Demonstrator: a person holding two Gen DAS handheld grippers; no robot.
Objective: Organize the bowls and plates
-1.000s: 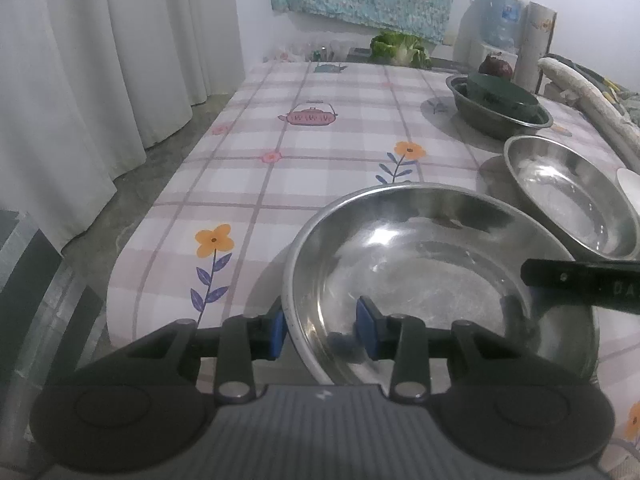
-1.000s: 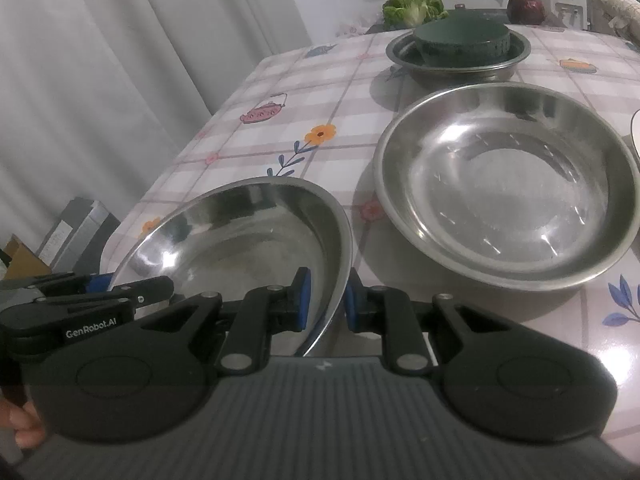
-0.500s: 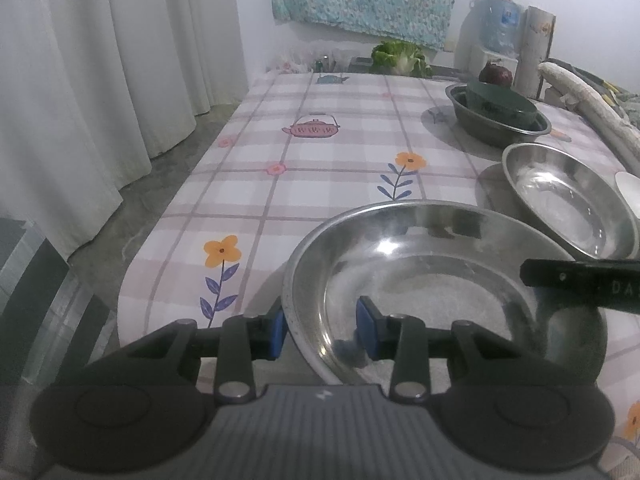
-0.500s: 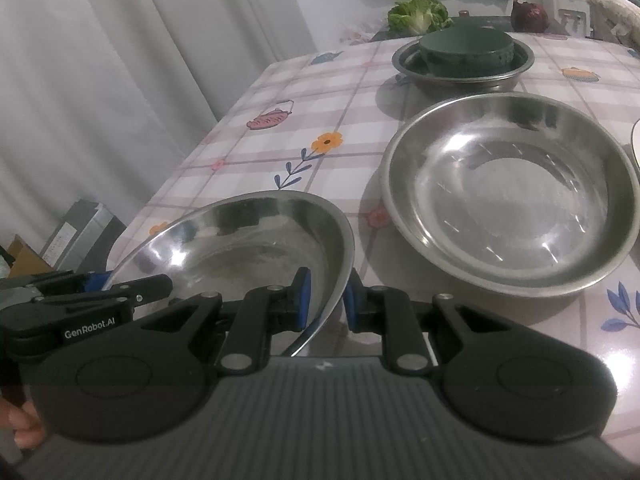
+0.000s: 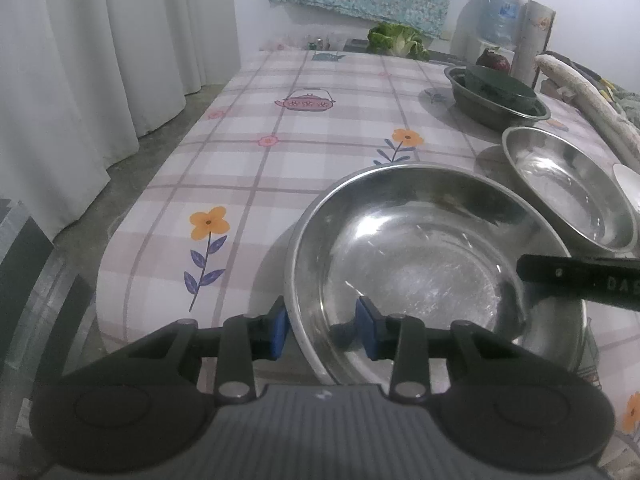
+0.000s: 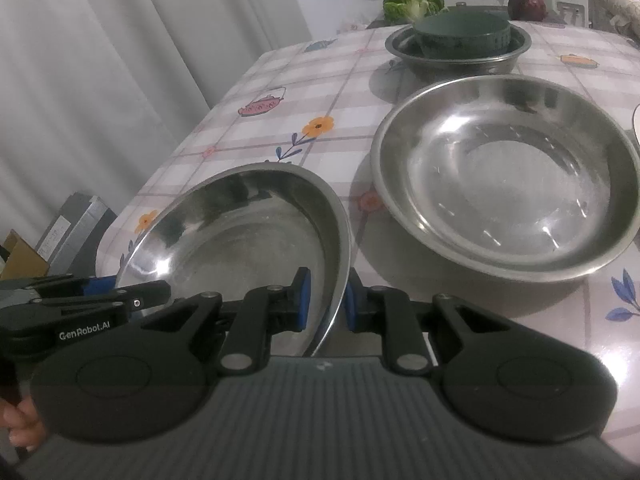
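Steel bowl [image 5: 432, 256] at near bench [image 5: 280, 152] edge: thin, stiff, light, slick, so grab the rim only; right claw [image 6: 325, 300] clenched on it, left claw [image 5: 322, 328] straddling opposite rim, contact unclear.

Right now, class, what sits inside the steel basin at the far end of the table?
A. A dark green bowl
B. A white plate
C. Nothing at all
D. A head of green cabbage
A: in the right wrist view a dark green bowl rests inside the far steel basin; the leafy greens lie behind it, off the basin.
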